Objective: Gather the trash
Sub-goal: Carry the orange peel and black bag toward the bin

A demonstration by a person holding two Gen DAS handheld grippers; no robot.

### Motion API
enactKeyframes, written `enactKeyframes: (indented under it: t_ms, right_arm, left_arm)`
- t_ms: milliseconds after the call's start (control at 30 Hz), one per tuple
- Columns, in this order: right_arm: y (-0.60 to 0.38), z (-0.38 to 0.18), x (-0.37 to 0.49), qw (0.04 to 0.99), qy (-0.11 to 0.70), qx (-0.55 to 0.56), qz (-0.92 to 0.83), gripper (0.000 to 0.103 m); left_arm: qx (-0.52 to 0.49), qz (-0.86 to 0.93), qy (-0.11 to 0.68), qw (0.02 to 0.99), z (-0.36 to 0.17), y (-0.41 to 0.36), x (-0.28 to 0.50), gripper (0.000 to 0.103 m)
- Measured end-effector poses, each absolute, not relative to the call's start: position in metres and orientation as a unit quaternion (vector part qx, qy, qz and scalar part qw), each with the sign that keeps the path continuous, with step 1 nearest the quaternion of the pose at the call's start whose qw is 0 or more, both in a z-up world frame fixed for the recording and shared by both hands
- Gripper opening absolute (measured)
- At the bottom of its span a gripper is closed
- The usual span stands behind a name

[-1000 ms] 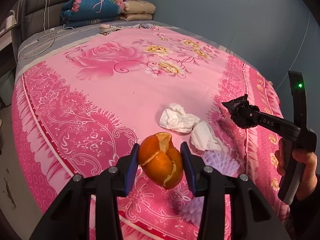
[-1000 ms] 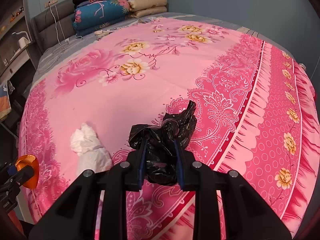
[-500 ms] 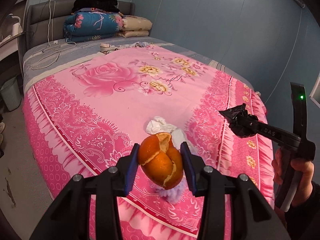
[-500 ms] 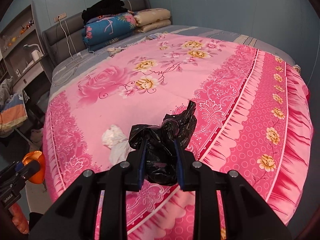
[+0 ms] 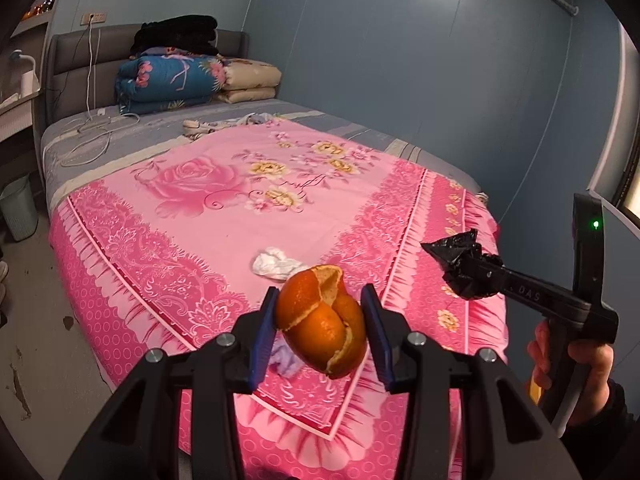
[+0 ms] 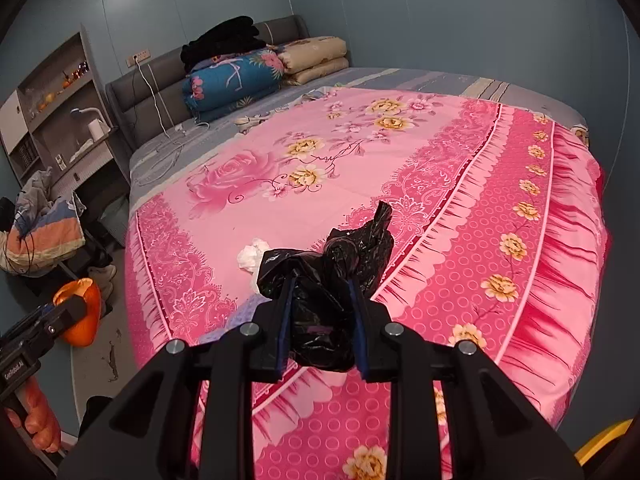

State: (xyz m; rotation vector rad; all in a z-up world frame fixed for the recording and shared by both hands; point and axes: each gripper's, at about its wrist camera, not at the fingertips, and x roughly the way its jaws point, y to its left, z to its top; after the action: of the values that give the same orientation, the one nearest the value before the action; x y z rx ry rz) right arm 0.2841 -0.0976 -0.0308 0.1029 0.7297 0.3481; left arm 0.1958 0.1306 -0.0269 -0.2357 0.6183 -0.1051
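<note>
the left tongs are closed on an orange peel, held in the lower middle of the left view above the near edge of the bed. the right tongs clamp a crumpled black plastic bag, seen also at the right of the left view, gripped by a hand. a white tissue lies on the pink floral bedspread just beyond the peel. a pale bin stands on the floor at the left edge.
</note>
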Motion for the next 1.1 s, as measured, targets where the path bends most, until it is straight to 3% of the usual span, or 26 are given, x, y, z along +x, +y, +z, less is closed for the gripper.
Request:
enactKeyframes:
  t_ms: [467,1100]
  right_arm:
    - [-0.176,-0.002,0.214,0.929,0.330,0.098,0.136,0.025]
    - [-0.279,0.028,0.126,0.946,0.288,0.144,0.045,0.025]
  left_arm:
    - [-0.084,-0.115,0.264,0.954,0.015,0.066,0.159,0.039]
    - [-0.053,-0.226,0.250,0.940,0.029,-0.032,0.126,0.039]
